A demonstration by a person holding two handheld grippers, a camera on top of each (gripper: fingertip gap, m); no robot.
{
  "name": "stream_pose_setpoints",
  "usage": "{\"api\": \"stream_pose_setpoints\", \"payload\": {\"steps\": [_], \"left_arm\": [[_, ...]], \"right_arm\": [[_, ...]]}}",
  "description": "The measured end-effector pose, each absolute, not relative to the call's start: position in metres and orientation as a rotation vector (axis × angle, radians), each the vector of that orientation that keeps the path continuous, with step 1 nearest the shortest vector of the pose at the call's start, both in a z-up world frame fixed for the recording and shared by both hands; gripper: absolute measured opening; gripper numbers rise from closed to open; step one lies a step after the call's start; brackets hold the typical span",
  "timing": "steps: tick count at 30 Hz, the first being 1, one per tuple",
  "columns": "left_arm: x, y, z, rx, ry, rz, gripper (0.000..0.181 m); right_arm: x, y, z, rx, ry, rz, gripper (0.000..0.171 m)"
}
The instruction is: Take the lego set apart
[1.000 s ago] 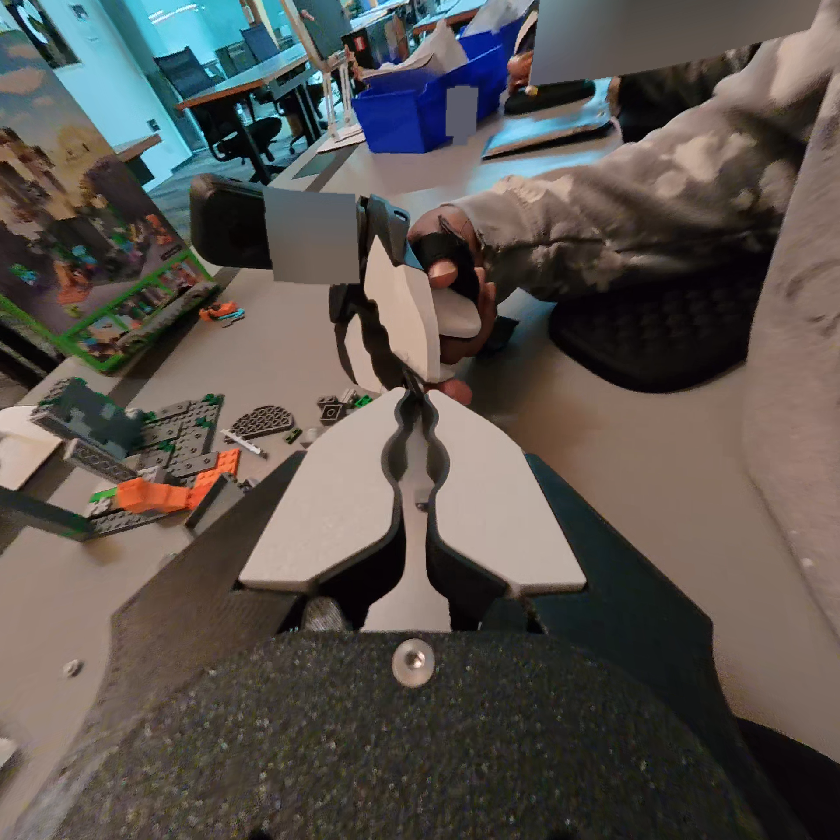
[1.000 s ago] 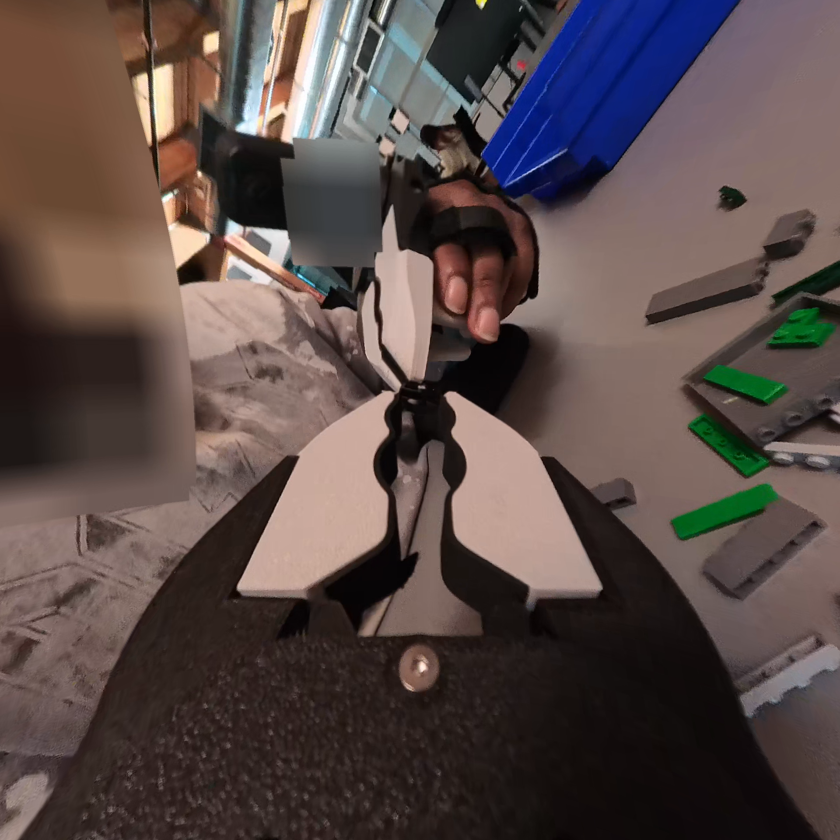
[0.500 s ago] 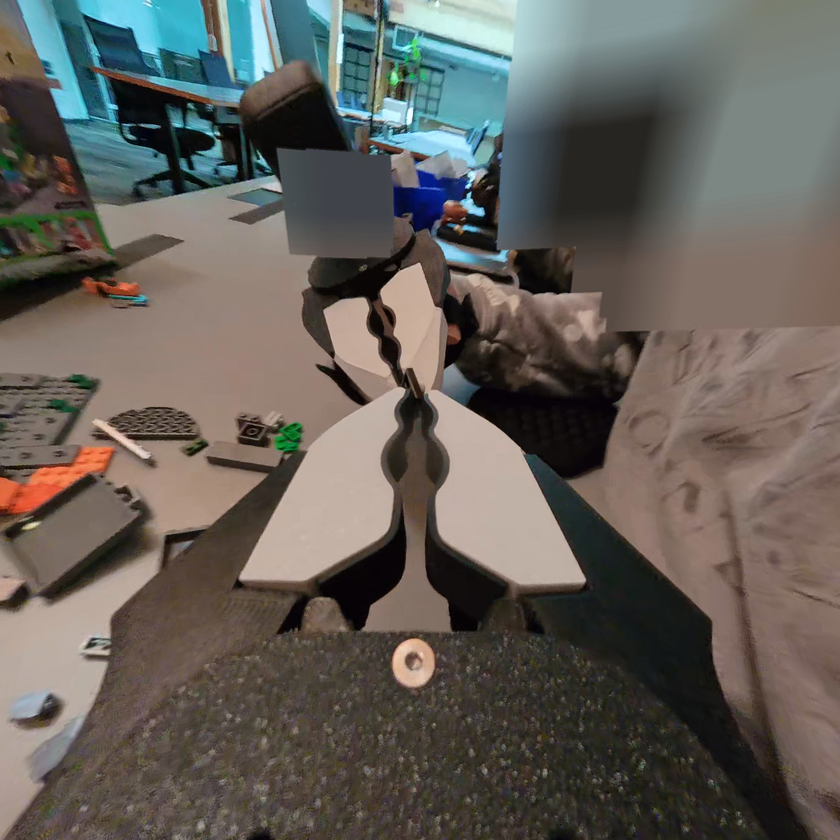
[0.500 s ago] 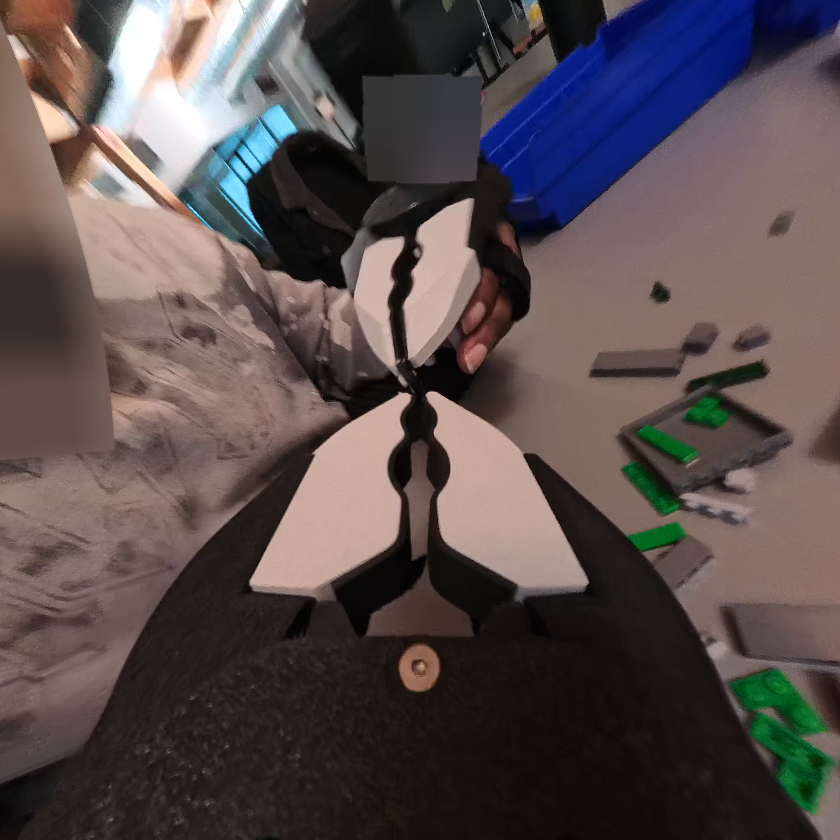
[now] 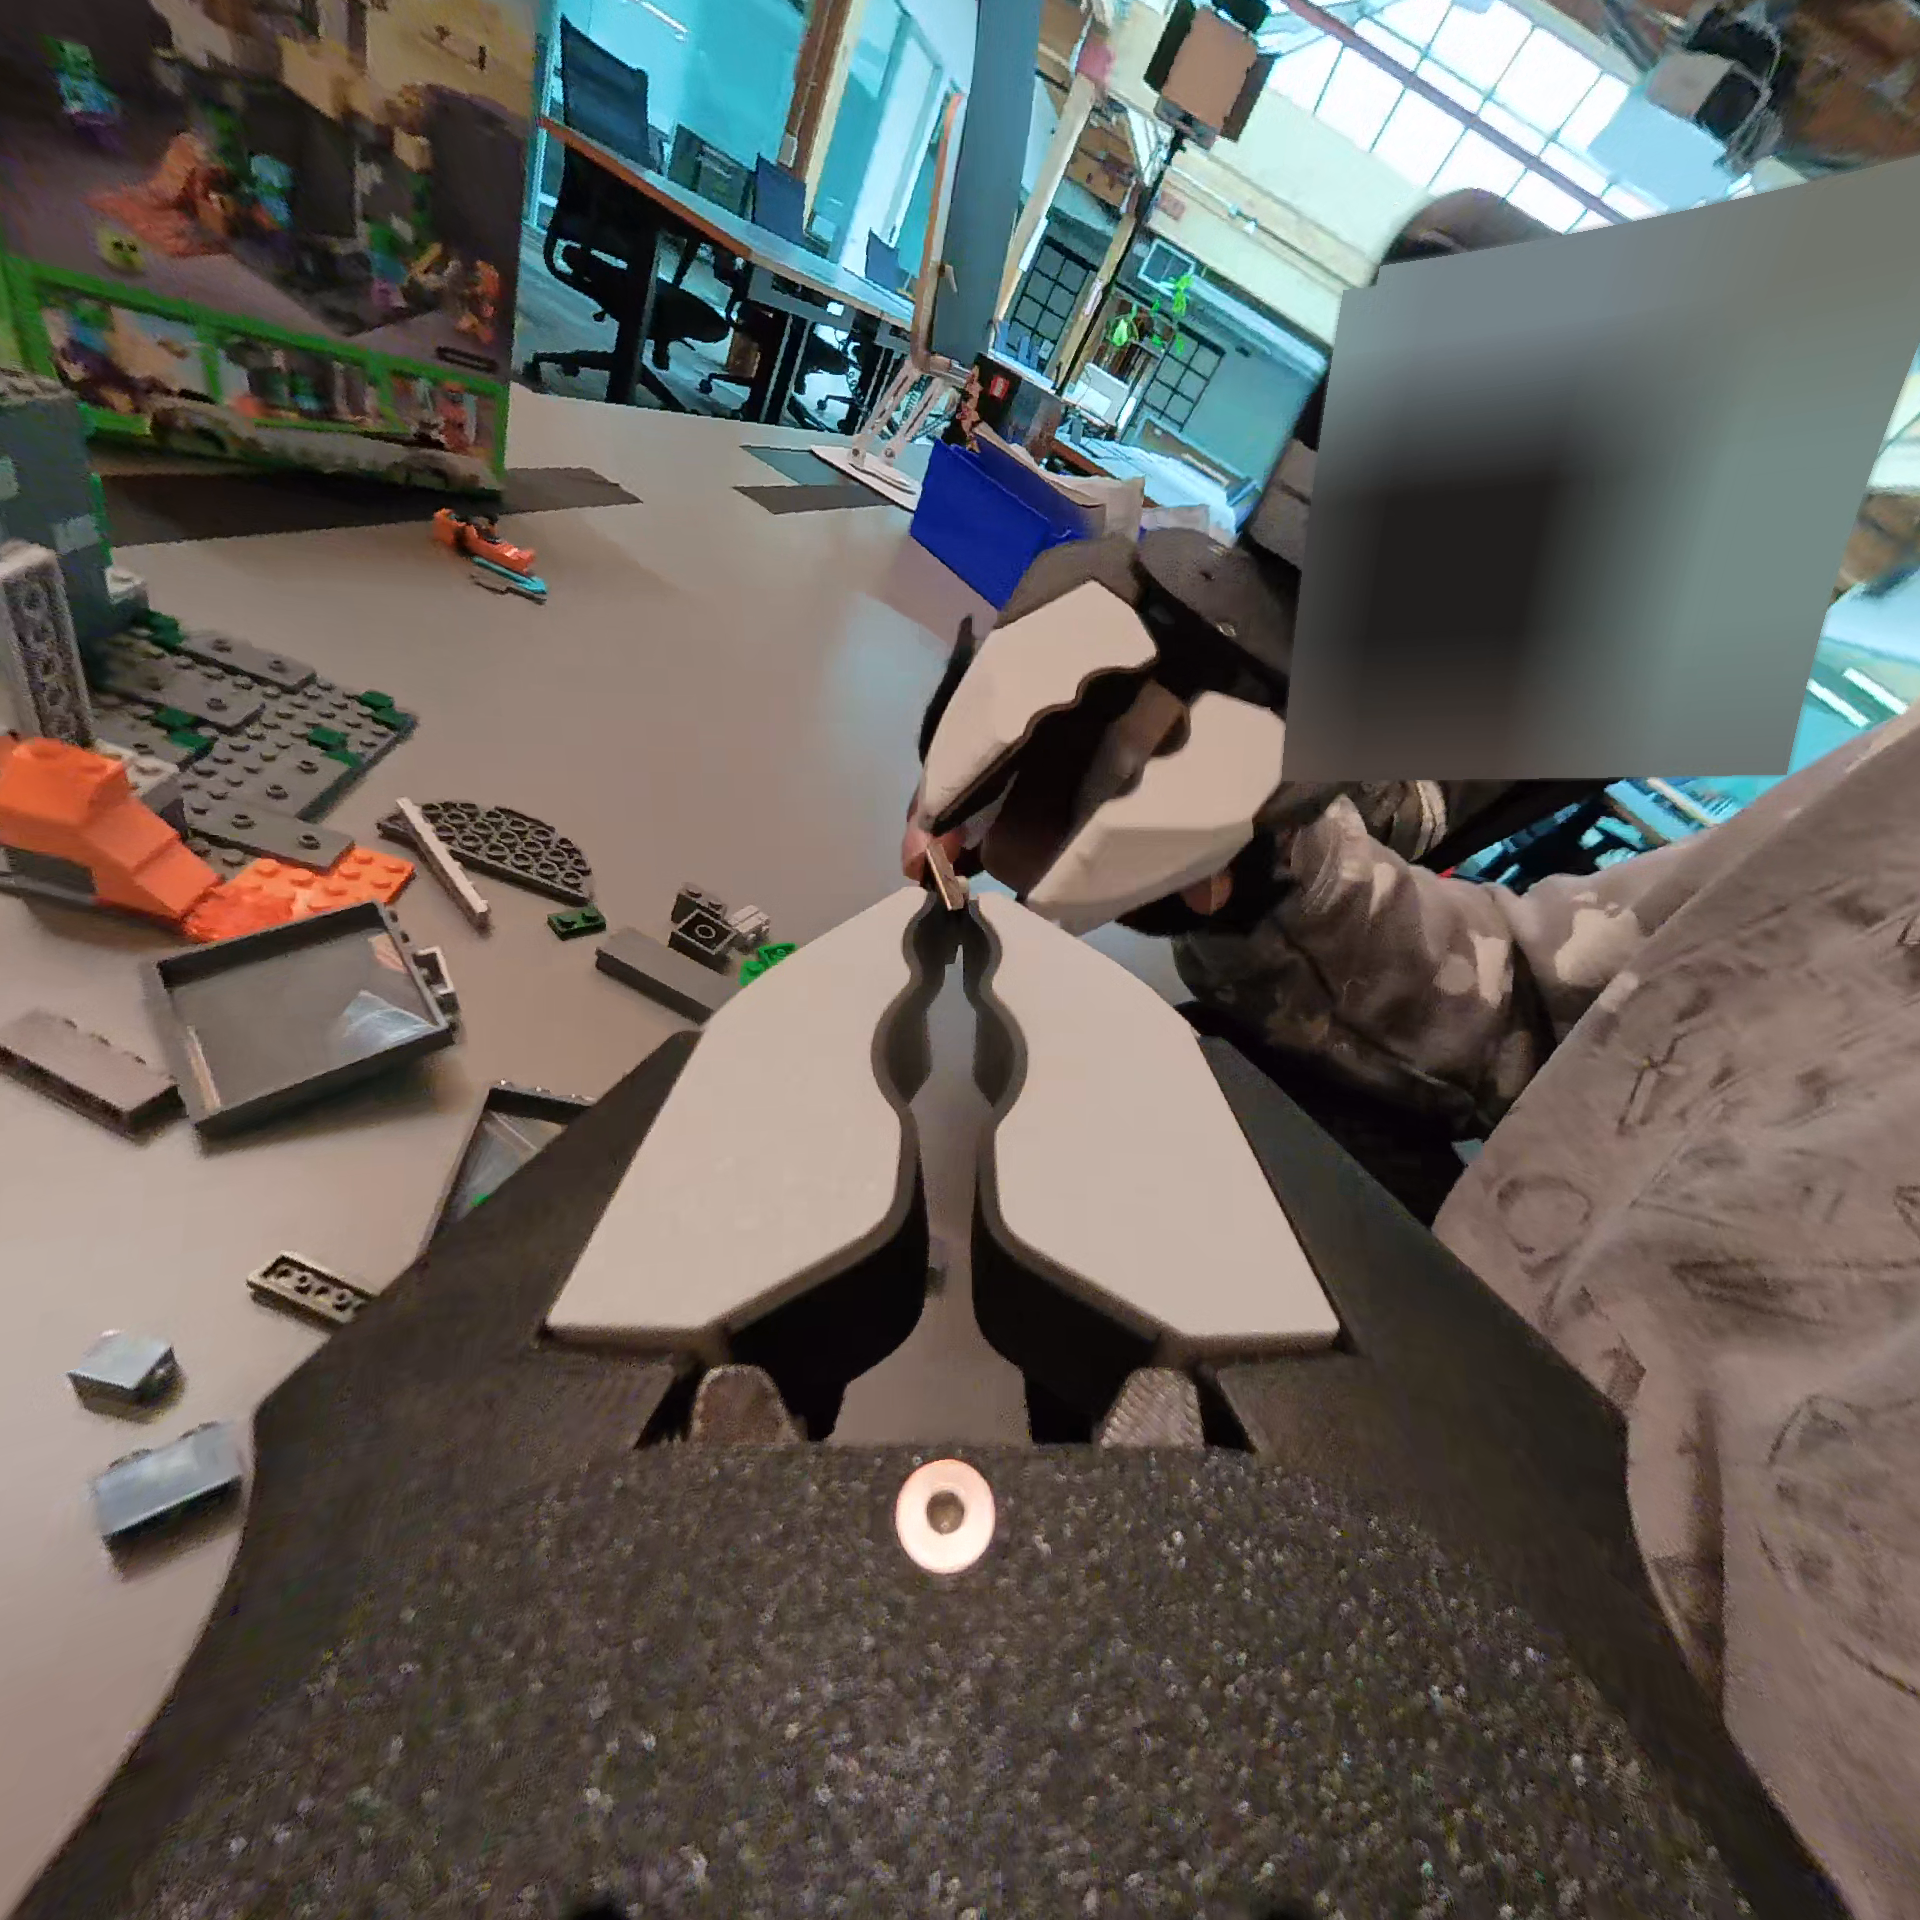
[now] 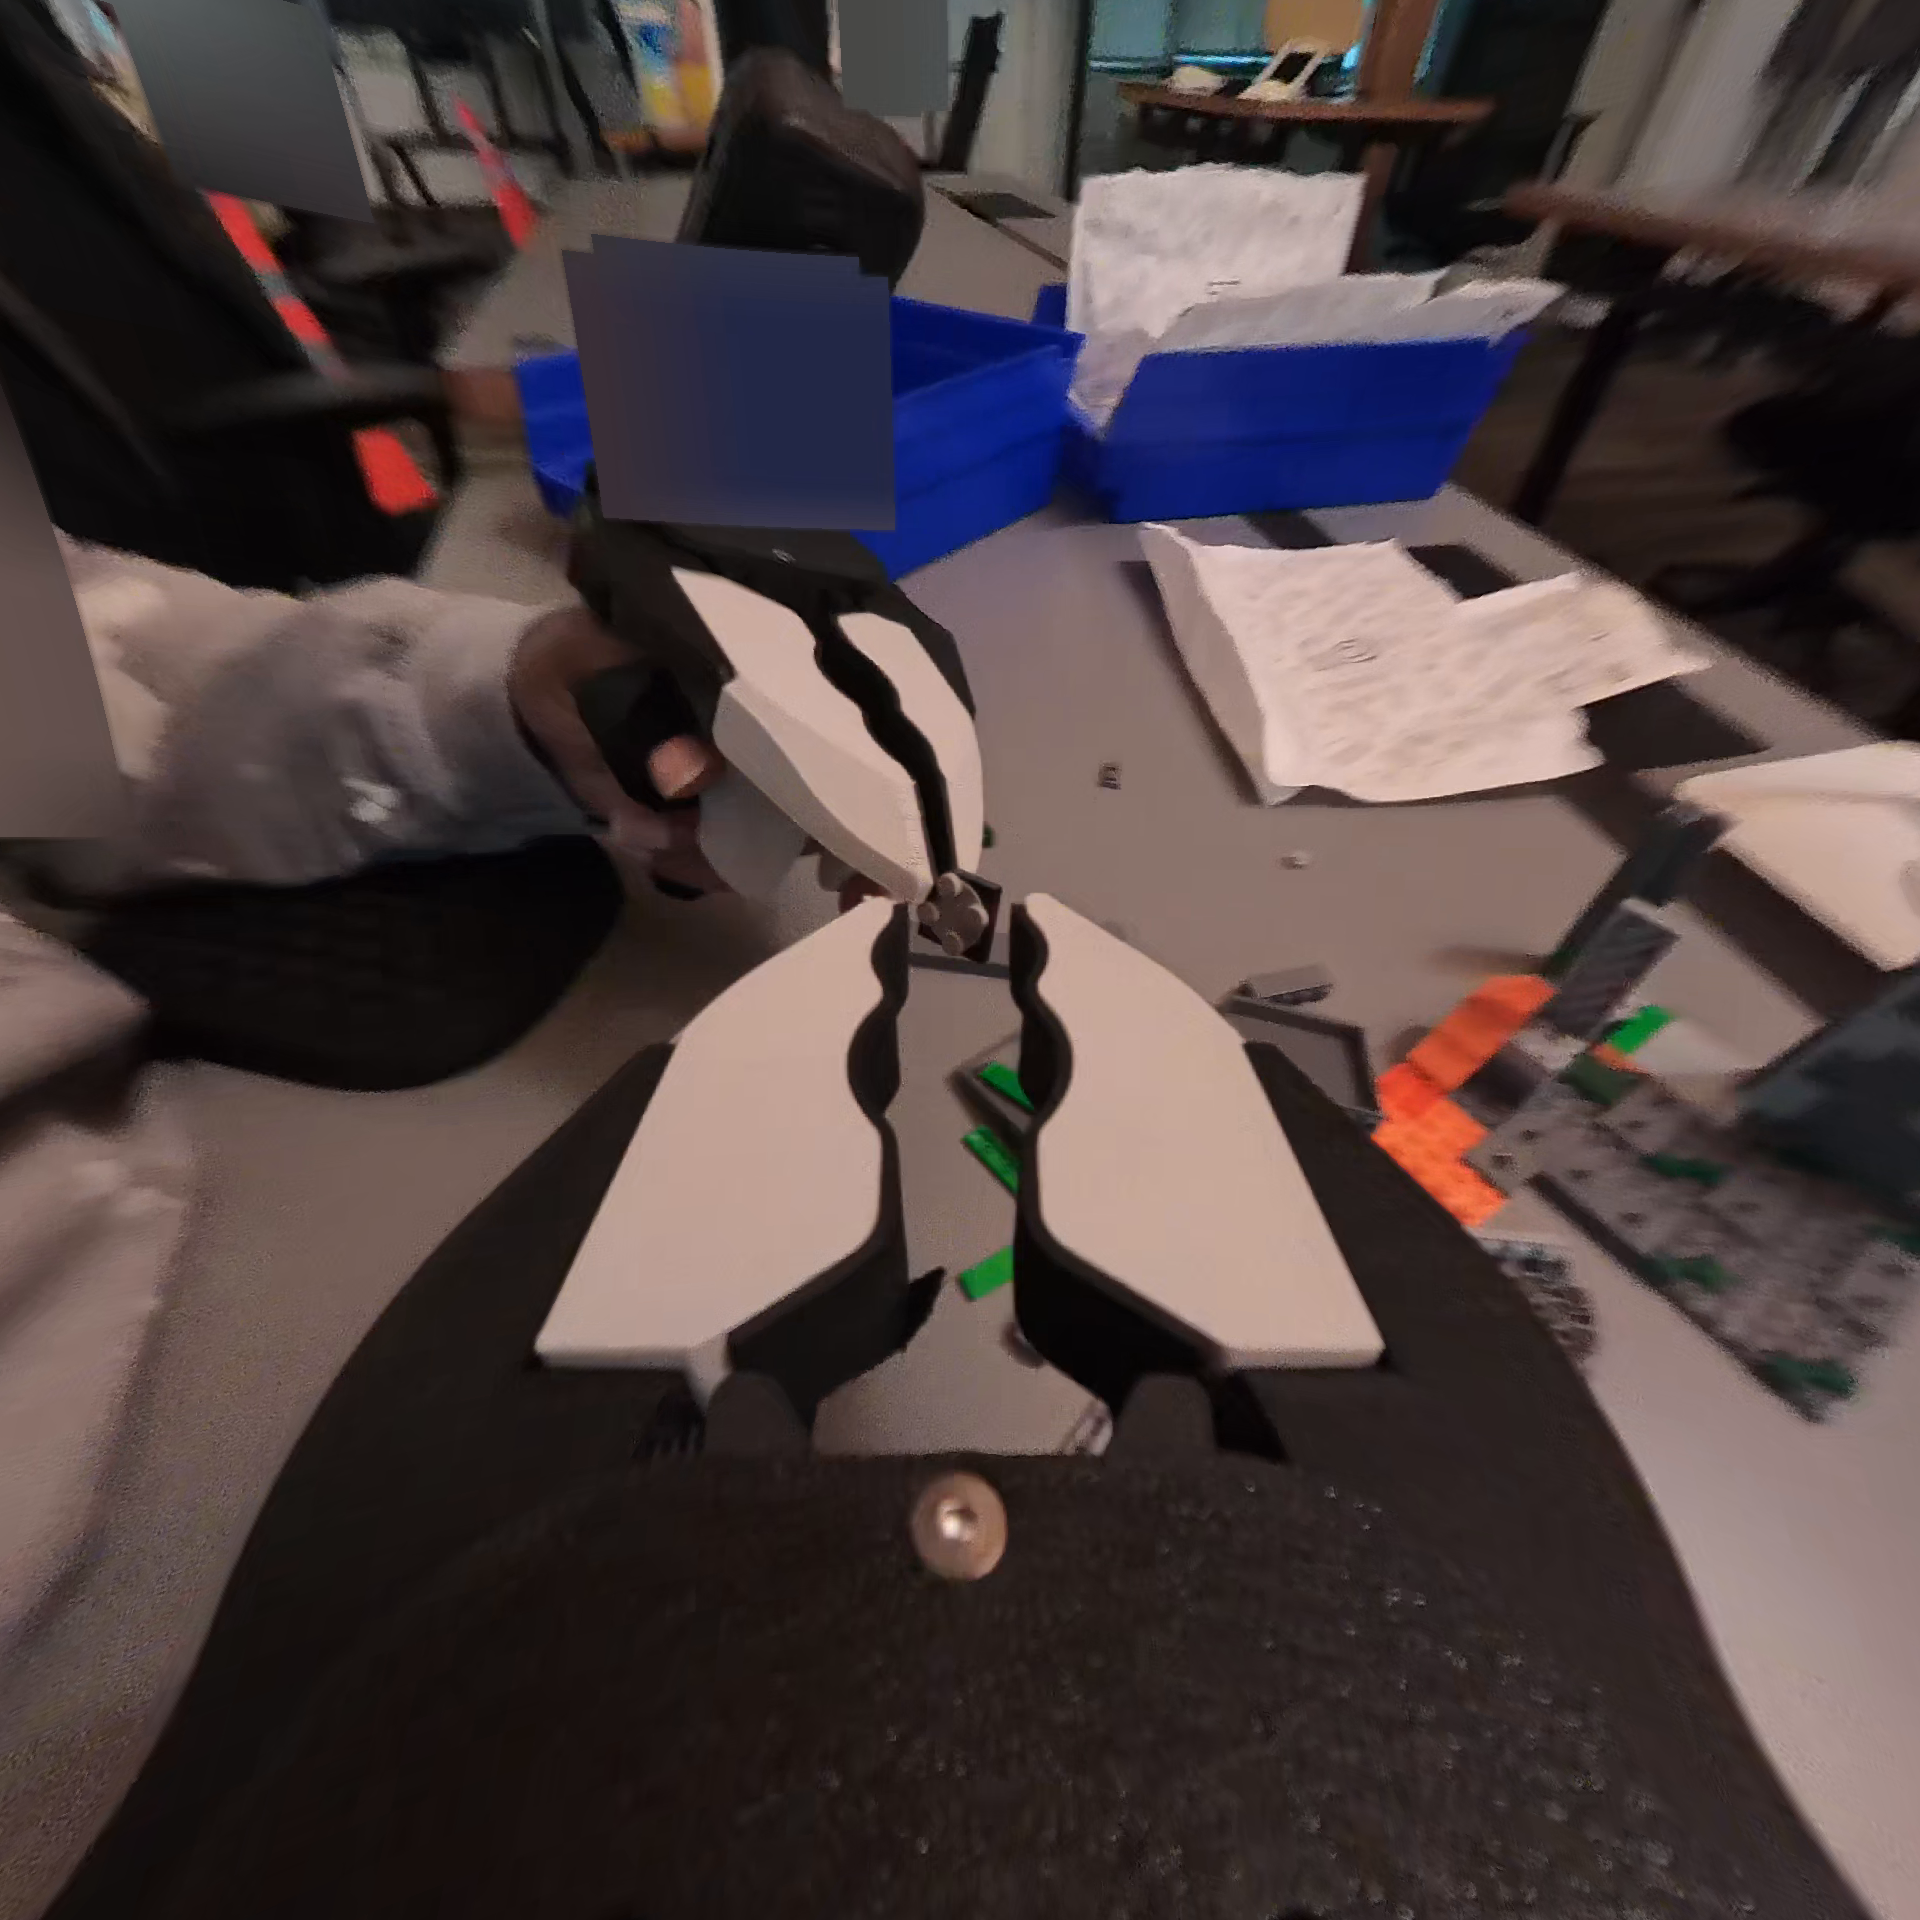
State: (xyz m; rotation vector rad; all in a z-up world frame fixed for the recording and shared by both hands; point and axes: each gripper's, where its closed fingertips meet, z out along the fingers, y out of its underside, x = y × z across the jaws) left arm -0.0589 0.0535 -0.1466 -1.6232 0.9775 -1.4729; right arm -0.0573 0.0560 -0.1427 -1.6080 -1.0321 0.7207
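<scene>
Far left of the piece, at the back of the table (image 5: 727, 675), the set's box (image 5: 260, 260) stands upright. Nearer, but still well left of the piece, lies the half-stripped build: dark studded plates (image 5: 260, 727) with an orange slope (image 5: 94, 831) against them. A half-round plate (image 5: 509, 836) and an upturned grey tray (image 5: 301, 1008) lie closer in. Loose small bricks lie scattered on the table between those and the piece.

The piece (image 5: 943, 889) itself is off the table, pinched at the very tip of the left gripper (image 5: 945, 914), whose fingers are clamped on it. From the left wrist it shows edge-on as a thin slab, tilted. From the right wrist its studded face shows: a small grey plate that seems to sit on a darker one, though blur makes that uncertain.

Just right of the piece is the right gripper (image 6: 958, 912), pointing back at the left one, tip to tip. Its fingers stand apart, one either side of the piece, and do not appear to touch it. So the piece lies dead ahead of the right gripper, in its gap, flat face toward that camera and thin edge toward the left one. The likely next move is for the right fingers to close across the exposed part and peel it away. With so little showing beyond the left tips, a slip is the risk.

Right of the piece is the person's patterned sleeve (image 5: 1351, 935). Blue bins (image 5: 987, 520) sit behind the piece.
</scene>
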Motion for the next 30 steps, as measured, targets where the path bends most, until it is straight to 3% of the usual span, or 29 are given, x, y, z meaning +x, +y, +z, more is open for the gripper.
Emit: {"api": "stream_pose_setpoints", "payload": {"steps": [7, 15, 30], "left_arm": [[-0.061, 0.06, -0.141, -1.664, 0.841, -1.593, 0.003], [-0.064, 0.059, -0.134, -1.647, 0.743, -1.787, 0.003], [-0.071, 0.032, -0.106, -1.388, 0.769, -2.19, 0.004]], "right_arm": [[-0.064, 0.065, -0.148, -1.529, -1.09, 0.354, 0.021], [-0.066, 0.064, -0.139, -1.484, -1.084, 0.286, 0.018], [-0.07, 0.036, -0.11, -1.489, -0.941, 1.0, 0.009]]}}
